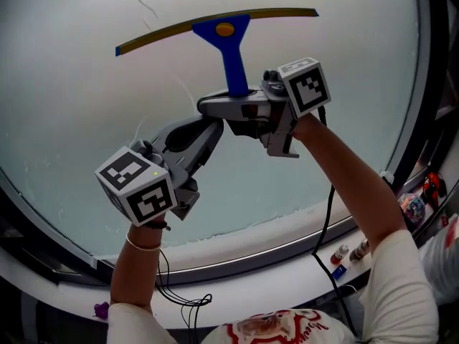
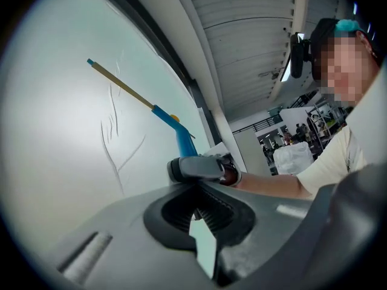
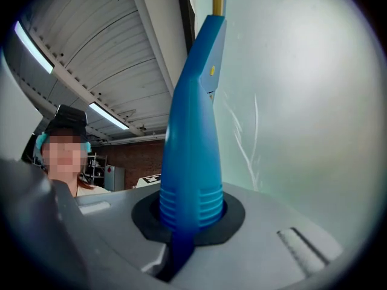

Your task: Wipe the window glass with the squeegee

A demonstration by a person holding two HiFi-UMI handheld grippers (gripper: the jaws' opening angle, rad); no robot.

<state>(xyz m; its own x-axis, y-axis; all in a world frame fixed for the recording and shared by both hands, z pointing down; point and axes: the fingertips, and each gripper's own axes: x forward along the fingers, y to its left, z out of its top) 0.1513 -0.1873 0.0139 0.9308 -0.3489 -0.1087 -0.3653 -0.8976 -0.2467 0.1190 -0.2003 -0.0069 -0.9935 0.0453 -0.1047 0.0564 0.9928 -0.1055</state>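
In the head view, the squeegee (image 1: 229, 45) is high on the window glass (image 1: 86, 84), its long olive blade lying across the pane and its blue handle pointing down into the right gripper (image 1: 233, 106). That gripper's jaws are clamped on the handle's lower end, probably so the blade can be pressed flat and drawn along in one stroke. The left gripper (image 1: 208, 131) sits just below and beside it, its tips near the right gripper's underside but holding nothing; I judge it is there to steady or simply wait. The only markings are black-and-white squares on each marker cube (image 1: 305, 84) and an orange oval (image 1: 225, 29) on the squeegee head, with no legible words. In the left gripper view, the left gripper (image 2: 202, 213) has its ribbed pads drawn together at the tips on nothing, and only a sliver of light shows behind them. Beyond it, the right gripper (image 2: 199, 169) grips the squeegee (image 2: 175, 128) against the glass, where thin streaks (image 2: 112, 132) run down. In the right gripper view, the right gripper (image 3: 190, 219) is closed tight round the ribbed base of the blue handle (image 3: 193, 150), which rises straight along the jaws toward the blade. More streaks (image 3: 248, 144) mark the pane beside it. No brand name can be read.
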